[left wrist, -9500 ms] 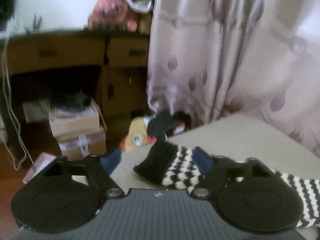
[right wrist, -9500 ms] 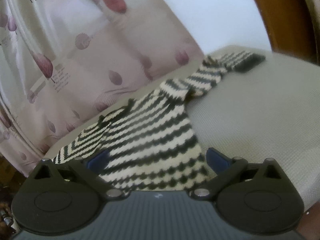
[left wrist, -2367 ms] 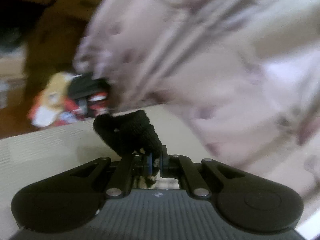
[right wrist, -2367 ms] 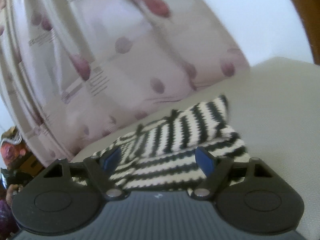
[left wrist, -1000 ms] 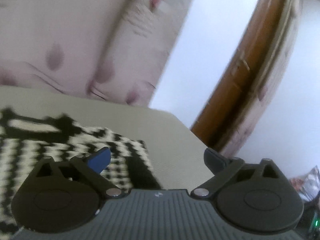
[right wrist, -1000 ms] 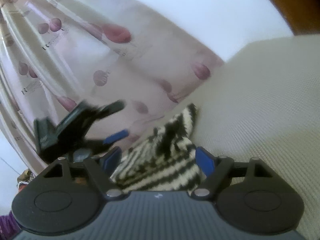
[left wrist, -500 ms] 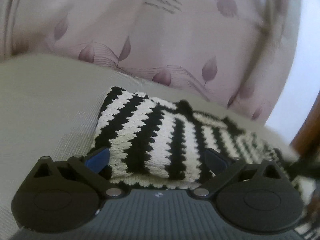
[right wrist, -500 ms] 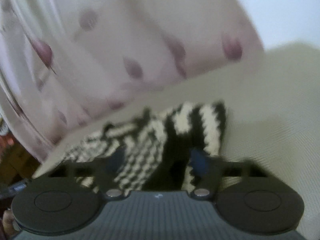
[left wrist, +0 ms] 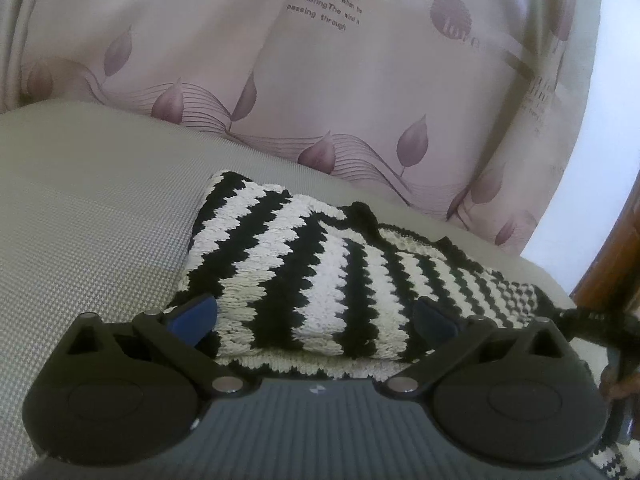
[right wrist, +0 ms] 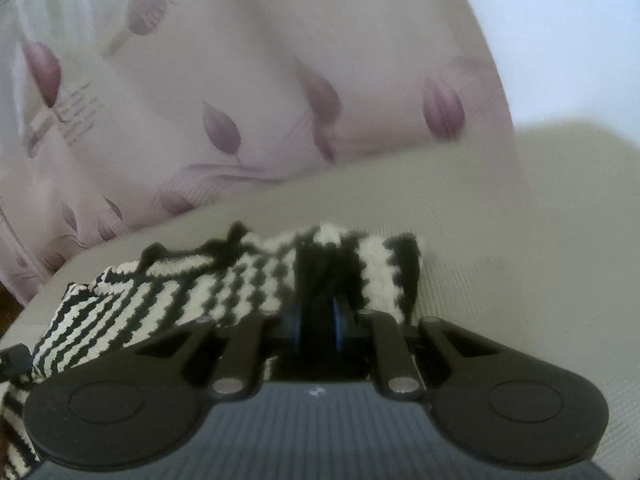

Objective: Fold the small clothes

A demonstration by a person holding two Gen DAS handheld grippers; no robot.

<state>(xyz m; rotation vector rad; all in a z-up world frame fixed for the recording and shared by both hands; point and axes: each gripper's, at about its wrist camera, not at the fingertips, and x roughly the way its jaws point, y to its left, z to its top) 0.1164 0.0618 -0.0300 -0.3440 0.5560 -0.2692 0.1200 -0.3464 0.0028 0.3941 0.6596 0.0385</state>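
A black-and-white striped knit sweater [left wrist: 320,264] lies folded on a beige-grey woven surface [left wrist: 80,220]. My left gripper [left wrist: 316,316] is open, its blue pads spread on either side of the sweater's near folded edge and pressing on nothing. In the right wrist view the sweater [right wrist: 200,284] stretches off to the left. There my right gripper [right wrist: 318,316] is shut on a bunched black-and-white fold at the sweater's right end. A dark gripper part [left wrist: 592,316] and a hand [left wrist: 616,384] show at the far right of the left wrist view.
A pale pink curtain [left wrist: 280,80] printed with purple leaves hangs right behind the surface, also in the right wrist view [right wrist: 240,100]. A brown wooden frame [left wrist: 624,248] stands at the far right. Bare surface [right wrist: 520,220] stretches right of the sweater.
My left gripper swung from the sweater's far end to its near folded edge and stayed open. My right gripper's jaws closed on the sweater's fold.
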